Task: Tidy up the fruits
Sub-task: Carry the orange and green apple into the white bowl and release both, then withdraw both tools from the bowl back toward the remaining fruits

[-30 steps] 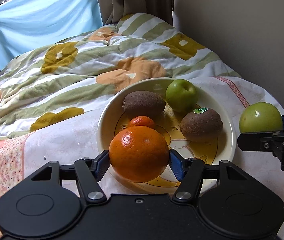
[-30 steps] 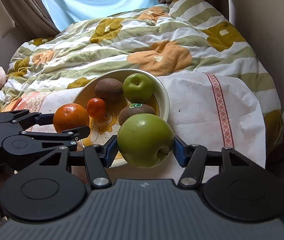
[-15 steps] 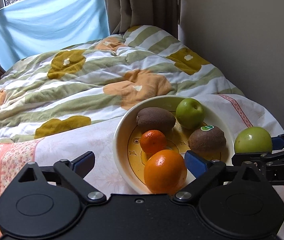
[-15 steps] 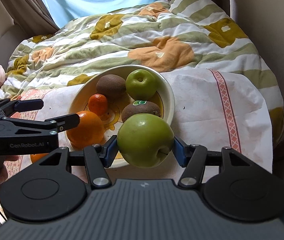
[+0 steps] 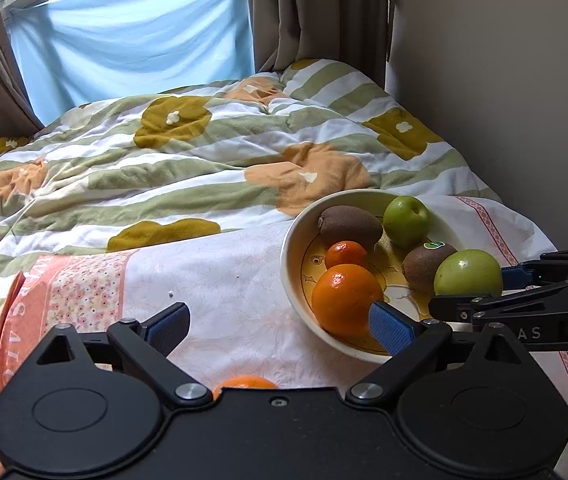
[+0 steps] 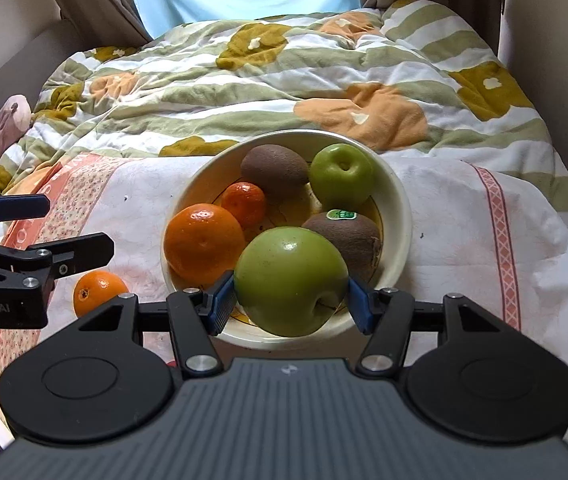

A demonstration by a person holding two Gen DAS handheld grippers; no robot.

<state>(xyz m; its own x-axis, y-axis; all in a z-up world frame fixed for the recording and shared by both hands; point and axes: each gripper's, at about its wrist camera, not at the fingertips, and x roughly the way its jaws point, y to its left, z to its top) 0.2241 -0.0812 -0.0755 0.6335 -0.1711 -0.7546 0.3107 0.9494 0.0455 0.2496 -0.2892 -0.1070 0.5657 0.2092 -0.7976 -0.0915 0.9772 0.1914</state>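
- The left tool [image 5: 280, 330] stands wide open with nothing between its blue pads; it hangs over the white sheet [image 5: 224, 280] just left of the bowl [image 5: 289, 248].
- The right tool [image 6: 289, 300] is clamped on a big green apple [image 6: 289, 280], one blue pad pressing each side, held over the bowl's near rim.
- The bowl, cream with a yellow picture inside, sits on the sheet on the bed.
- In the bowl: a large orange [image 6: 204, 242] against the near left wall, a small mandarin [image 6: 243, 204] just behind it, a kiwi [image 6: 274, 170] at the back, a small green apple [image 6: 341, 178] at the back right, and a second kiwi [image 6: 349, 236] with a green sticker on the right.
- The large orange touches the mandarin; the stickered kiwi lies just behind the held apple.
- Another small orange [image 6: 98, 290] lies on the sheet outside the bowl, to its left, just beside the left tool's fingers.
- A striped, flowered quilt [image 5: 204, 152] covers the bed beyond the bowl.
- A blue cloth [image 5: 132, 40] hangs across the window behind the bed.
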